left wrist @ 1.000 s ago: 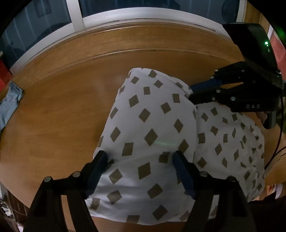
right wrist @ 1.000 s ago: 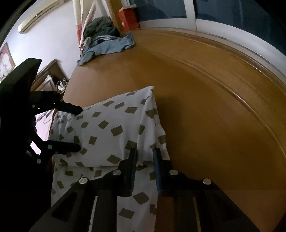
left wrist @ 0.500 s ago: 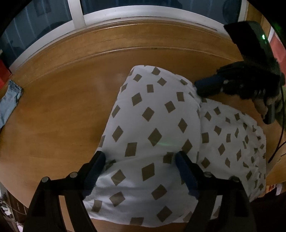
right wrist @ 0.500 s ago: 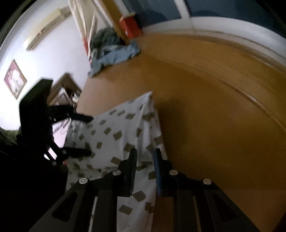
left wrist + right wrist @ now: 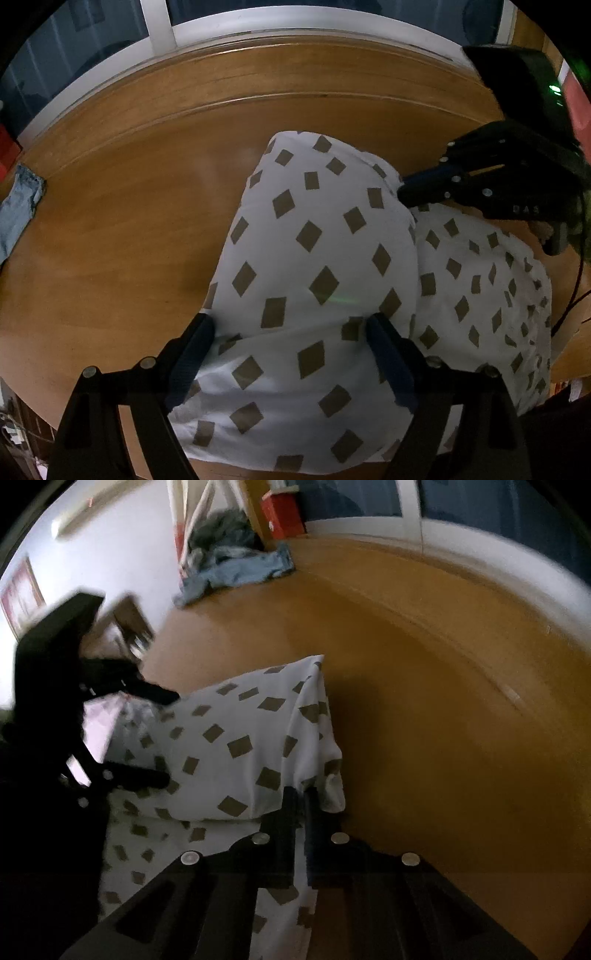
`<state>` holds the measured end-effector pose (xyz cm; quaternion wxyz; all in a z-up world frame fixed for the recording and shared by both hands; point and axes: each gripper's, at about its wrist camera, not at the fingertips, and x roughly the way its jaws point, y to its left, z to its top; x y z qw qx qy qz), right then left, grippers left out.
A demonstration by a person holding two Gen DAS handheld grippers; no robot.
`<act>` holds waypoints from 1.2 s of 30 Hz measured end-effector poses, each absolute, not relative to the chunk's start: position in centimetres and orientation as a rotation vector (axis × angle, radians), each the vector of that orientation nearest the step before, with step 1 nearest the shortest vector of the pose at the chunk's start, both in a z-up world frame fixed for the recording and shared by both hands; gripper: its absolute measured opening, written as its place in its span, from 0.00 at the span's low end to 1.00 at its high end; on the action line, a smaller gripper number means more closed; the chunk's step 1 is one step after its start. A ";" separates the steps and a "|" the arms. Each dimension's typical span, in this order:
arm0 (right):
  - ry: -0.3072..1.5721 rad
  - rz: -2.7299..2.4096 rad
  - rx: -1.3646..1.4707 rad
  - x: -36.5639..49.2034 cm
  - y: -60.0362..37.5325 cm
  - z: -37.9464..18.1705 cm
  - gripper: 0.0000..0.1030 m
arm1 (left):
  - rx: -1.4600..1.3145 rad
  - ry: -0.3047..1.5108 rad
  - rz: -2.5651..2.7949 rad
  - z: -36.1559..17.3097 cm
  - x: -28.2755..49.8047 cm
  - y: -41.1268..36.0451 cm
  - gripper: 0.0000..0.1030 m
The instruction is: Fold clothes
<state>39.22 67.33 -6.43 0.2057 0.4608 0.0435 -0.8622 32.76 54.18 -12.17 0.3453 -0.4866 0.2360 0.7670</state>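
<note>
A white garment with brown diamond print (image 5: 314, 258) lies folded over itself on the wooden table (image 5: 110, 221). My left gripper (image 5: 288, 325) hangs just over its near part, jaws wide and still opening, cloth beneath them but not pinched. From the right, my right gripper (image 5: 406, 188) meets the far right edge of the upper layer. In the right wrist view its jaws (image 5: 301, 794) are closing to almost no gap on the garment's (image 5: 236, 746) fold edge, which rises slightly into them. The left gripper (image 5: 166, 738) shows there at the garment's left side.
Blue jeans (image 5: 240, 568) are heaped at the table's far left end, with one leg (image 5: 18, 214) also visible in the left wrist view. A red box (image 5: 282, 515) stands behind them. A white window frame (image 5: 162, 22) runs along the table's back edge.
The right gripper's jaws have come together on the fold edge, and the cloth there is pulled up a little. The left jaws have spread slightly wider without moving away.
</note>
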 end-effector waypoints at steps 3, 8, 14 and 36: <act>0.270 -2.480 1.273 39.6 67.5 -4.8 0.01 | -1.259 0.630 1.999 -12.2 33.2 54.1 0.84; 0.375 -2.610 1.402 38.4 70.2 -7.2 0.00 | -1.266 0.621 1.999 -12.0 33.3 53.8 0.84; -0.096 -2.585 1.248 39.2 71.3 -4.9 0.01 | -1.258 0.619 1.999 -11.9 33.7 53.4 0.84; -0.490 -2.586 1.736 49.1 63.5 -6.2 0.19 | -1.037 0.740 1.880 -9.2 28.5 53.1 0.82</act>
